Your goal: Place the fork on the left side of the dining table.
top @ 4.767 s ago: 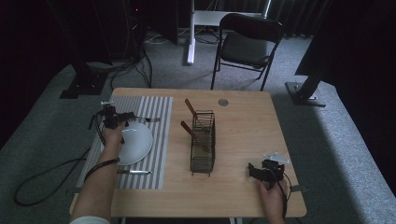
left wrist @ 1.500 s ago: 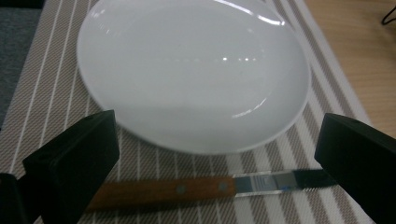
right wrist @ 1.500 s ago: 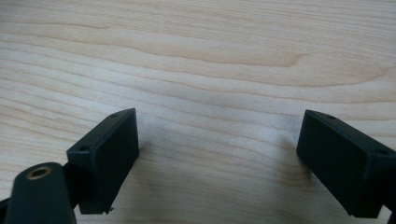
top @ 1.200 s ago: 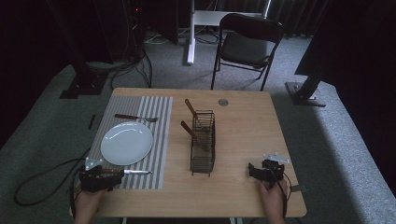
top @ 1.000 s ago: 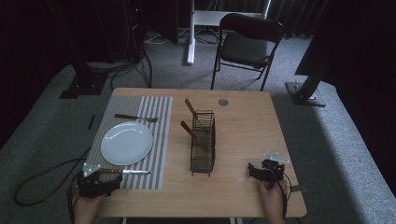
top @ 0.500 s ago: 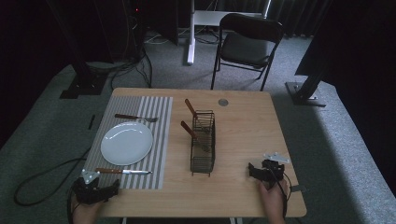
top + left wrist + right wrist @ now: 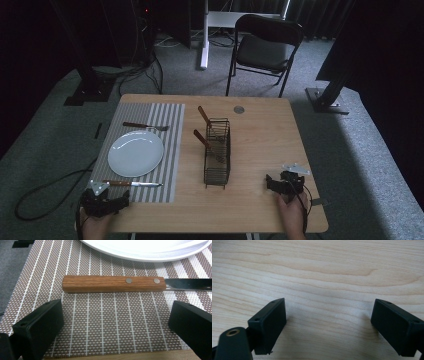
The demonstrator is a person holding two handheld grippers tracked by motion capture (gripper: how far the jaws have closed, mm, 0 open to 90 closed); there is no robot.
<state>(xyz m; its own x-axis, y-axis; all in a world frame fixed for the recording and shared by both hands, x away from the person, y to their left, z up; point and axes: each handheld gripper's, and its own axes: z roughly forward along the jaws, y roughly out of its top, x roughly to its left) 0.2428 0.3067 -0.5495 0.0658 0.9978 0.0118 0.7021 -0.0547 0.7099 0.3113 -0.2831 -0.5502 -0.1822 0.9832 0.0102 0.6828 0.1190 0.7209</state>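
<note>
Knife [image 7: 113, 284] is lying on striped placemat [image 7: 145, 150] at 8 o'clock of wooden surface [image 7: 265, 145], just beyond left claw [image 7: 115, 322], gaping wide. Right claw [image 7: 272, 184] is resting wide at 5 o'clock. Black chair [image 7: 267, 45] is standing at 12 on grey carpet [image 7: 350, 150].

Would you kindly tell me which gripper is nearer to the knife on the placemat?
The left gripper is nearer, open just short of the knife handle. The right gripper sits across the table, beyond the wire basket.

A plate [image 7: 135, 153] lies on a striped mat [image 7: 172, 150], with a fork [image 7: 145, 126] beyond it and a knife [image 7: 132, 184] on its near side. The left gripper [image 7: 106, 204] sits near the knife's handle, and the right gripper [image 7: 280, 184] rests on bare table [image 7: 265, 135] right of the wire basket [image 7: 217, 157].
</note>
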